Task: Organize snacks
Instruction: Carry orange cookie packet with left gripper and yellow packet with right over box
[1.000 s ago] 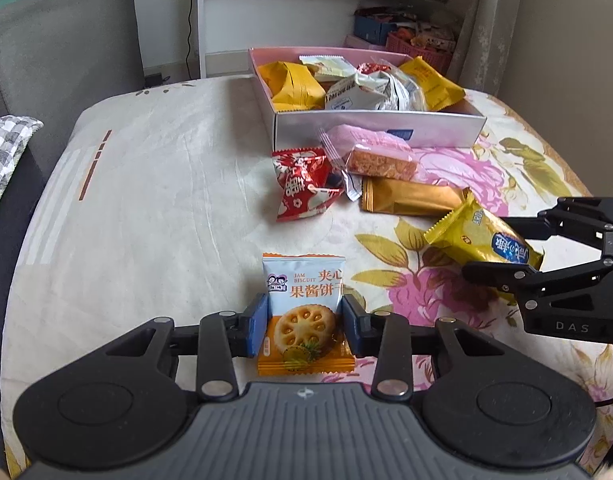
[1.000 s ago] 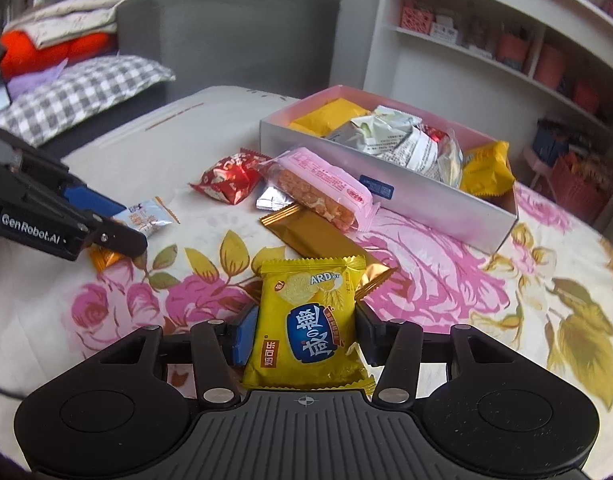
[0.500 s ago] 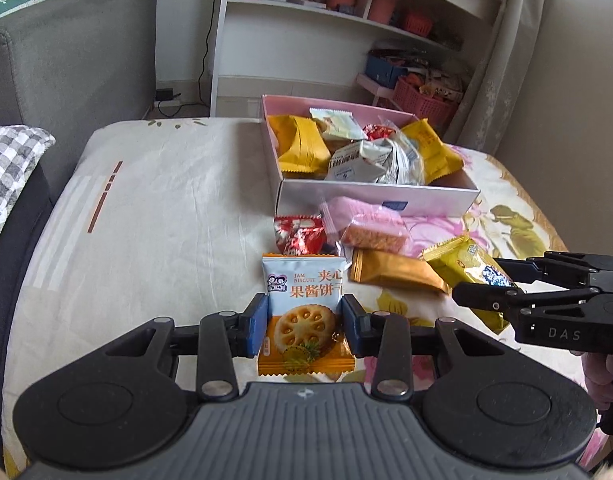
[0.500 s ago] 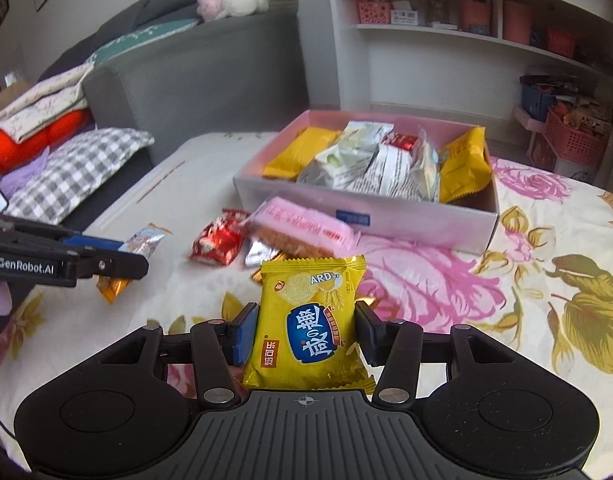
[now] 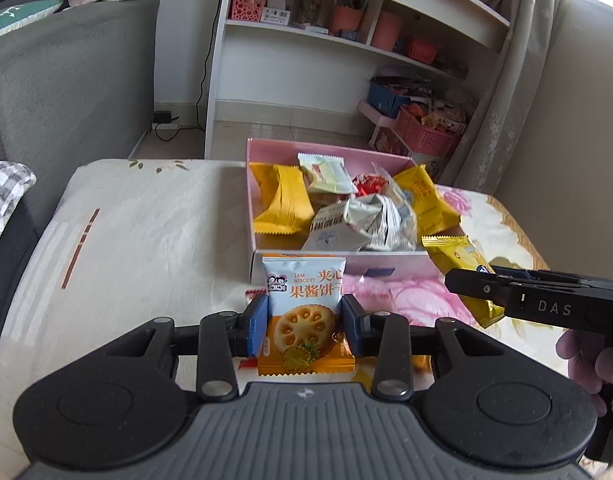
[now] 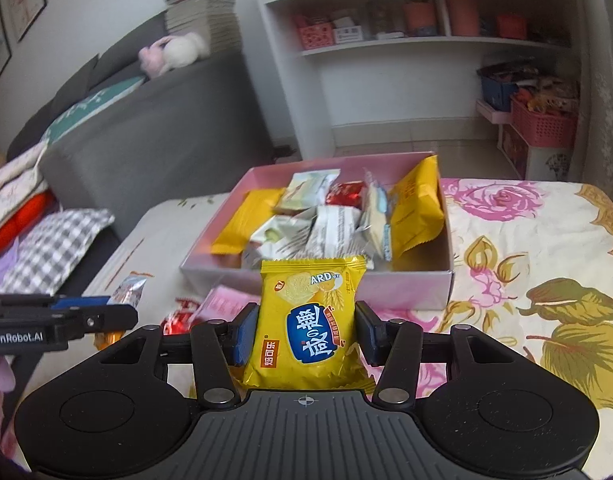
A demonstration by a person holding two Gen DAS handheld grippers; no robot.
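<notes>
Floral bedding [image 6: 546, 240] lies under both grippers, left gripper [image 5: 304, 322] pinching a light, crinkly jam biscuit packet [image 5: 304, 304] by its sides, right gripper [image 6: 304, 332] likewise gripping a slippery yellow cracker packet [image 6: 310, 320], near the pink box [image 6: 410, 286].

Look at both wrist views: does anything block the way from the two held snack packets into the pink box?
Nothing visible does. The left tongs grip the jam biscuit packet and the right tongs grip the yellow cracker packet, both facing the pink box. The box is open-topped, with snacks piled inside.
</notes>
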